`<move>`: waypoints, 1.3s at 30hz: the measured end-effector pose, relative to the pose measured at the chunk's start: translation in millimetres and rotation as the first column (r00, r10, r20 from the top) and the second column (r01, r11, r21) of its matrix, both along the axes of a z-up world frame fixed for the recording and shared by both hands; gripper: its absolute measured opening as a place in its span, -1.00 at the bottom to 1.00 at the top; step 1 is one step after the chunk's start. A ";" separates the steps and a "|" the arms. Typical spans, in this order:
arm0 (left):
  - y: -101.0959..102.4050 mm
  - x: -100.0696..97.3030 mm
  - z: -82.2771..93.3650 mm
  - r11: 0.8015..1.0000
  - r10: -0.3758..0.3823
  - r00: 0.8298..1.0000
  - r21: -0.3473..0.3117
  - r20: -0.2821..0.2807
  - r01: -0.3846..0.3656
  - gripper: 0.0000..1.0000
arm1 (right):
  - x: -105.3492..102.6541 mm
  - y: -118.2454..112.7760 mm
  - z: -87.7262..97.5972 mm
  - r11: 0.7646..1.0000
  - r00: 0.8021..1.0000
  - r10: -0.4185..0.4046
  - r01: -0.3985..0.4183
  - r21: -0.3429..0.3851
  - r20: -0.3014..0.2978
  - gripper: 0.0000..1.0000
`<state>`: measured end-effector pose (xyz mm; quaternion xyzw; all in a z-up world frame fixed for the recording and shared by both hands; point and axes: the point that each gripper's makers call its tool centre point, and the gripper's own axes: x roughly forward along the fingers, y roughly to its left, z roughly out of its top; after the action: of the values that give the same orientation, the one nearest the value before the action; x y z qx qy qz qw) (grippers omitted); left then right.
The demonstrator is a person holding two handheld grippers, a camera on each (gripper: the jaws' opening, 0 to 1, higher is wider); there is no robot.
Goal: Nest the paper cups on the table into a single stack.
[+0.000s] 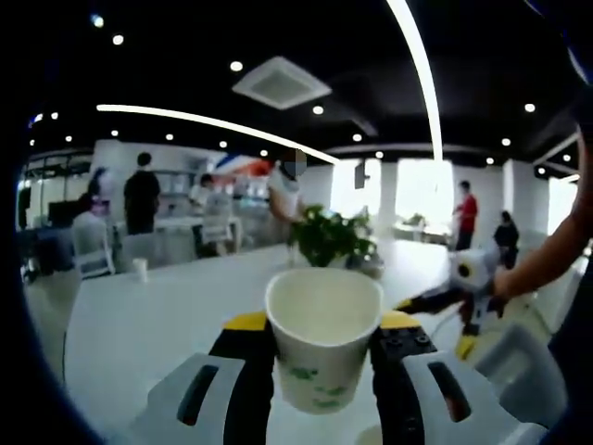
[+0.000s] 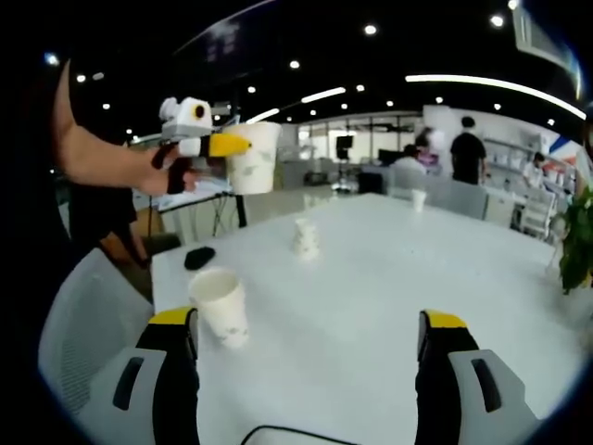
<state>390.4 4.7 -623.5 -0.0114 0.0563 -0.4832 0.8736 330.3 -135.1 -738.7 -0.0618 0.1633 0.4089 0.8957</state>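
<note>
now | left gripper (image 1: 324, 357) jaws clamp raised paper cup (image 1: 323, 334) | right gripper (image 2: 306, 348) jaws spread; table cup (image 2: 220, 307) near

Left gripper (image 1: 324, 366) is coming up from 6 o'clock in its own view, jaws pinching in on both sides of a paper cup (image 1: 323, 334) and gripping it upright. From the right gripper view you can see it up at 10 o'clock, a hand (image 2: 165, 171) wrapping the handle, bare forearm running off toward 9. Right gripper (image 2: 310, 357) is sitting with jaws spread wide, nothing between them.
</note>
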 end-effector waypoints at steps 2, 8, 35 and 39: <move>-1.4 -4.5 1.4 1.000 -0.004 1.000 -0.002 0.002 0.004 -0.24 | -0.8 0.1 0.4 1.000 1.000 -0.001 0.001 0.000 0.000 0.95; -6.4 -18.2 -4.2 0.998 -0.041 0.999 0.037 0.025 0.040 -0.24 | -2.3 -0.2 0.3 1.000 1.000 -0.002 0.002 -0.001 -0.002 0.95; -23.2 -61.4 -16.8 0.990 -0.137 0.991 0.014 0.008 0.137 -0.23 | -8.4 7.2 -2.3 1.000 1.000 -0.003 0.003 0.010 -0.012 0.94; -23.7 -62.0 -20.9 0.990 -0.141 0.990 0.025 0.007 0.141 -0.23 | -8.7 6.1 -3.2 1.000 1.000 -0.004 0.005 0.011 -0.015 0.94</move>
<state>328.4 -19.1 -644.5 0.0052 0.0592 -0.5429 0.8377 321.6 -128.9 -741.9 -0.0537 0.1680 0.4082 0.8957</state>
